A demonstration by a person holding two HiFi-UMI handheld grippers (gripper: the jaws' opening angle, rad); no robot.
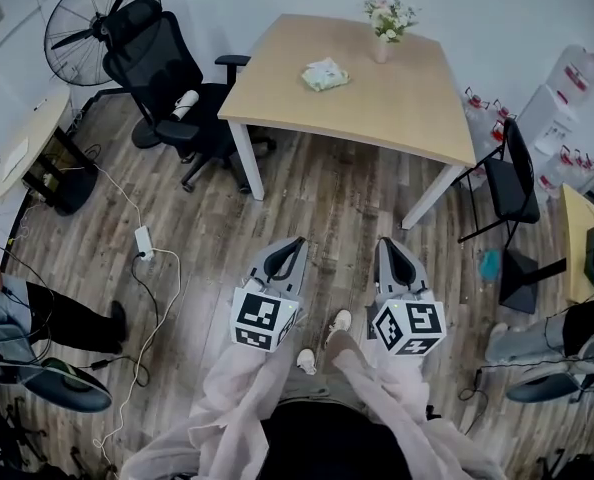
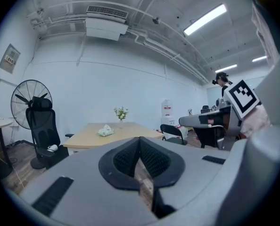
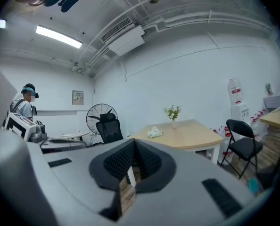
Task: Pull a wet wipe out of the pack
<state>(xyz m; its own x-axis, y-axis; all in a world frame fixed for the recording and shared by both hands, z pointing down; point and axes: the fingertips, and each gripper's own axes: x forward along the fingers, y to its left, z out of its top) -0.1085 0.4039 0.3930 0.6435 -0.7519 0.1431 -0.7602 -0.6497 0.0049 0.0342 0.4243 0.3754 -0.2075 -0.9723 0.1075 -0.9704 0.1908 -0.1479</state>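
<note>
The wet wipe pack [image 1: 324,74], pale green with a white wipe sticking up, lies on the light wooden table [image 1: 417,98] at the far side of the room. It also shows in the left gripper view as the pack [image 2: 105,131] and in the right gripper view as the pack [image 3: 154,133]. My left gripper [image 1: 295,244] and right gripper [image 1: 393,246] are held side by side over the wooden floor, well short of the table, both pointing toward it. The left gripper [image 2: 140,147] and the right gripper [image 3: 133,149] are both shut, with nothing between their jaws.
A vase of flowers [image 1: 387,28] stands at the table's back edge. A black office chair [image 1: 167,78] and a fan [image 1: 87,23] stand left of the table, a folding chair [image 1: 517,178] to its right. A power strip [image 1: 144,243] and cables lie on the floor at left. Seated people are at both edges.
</note>
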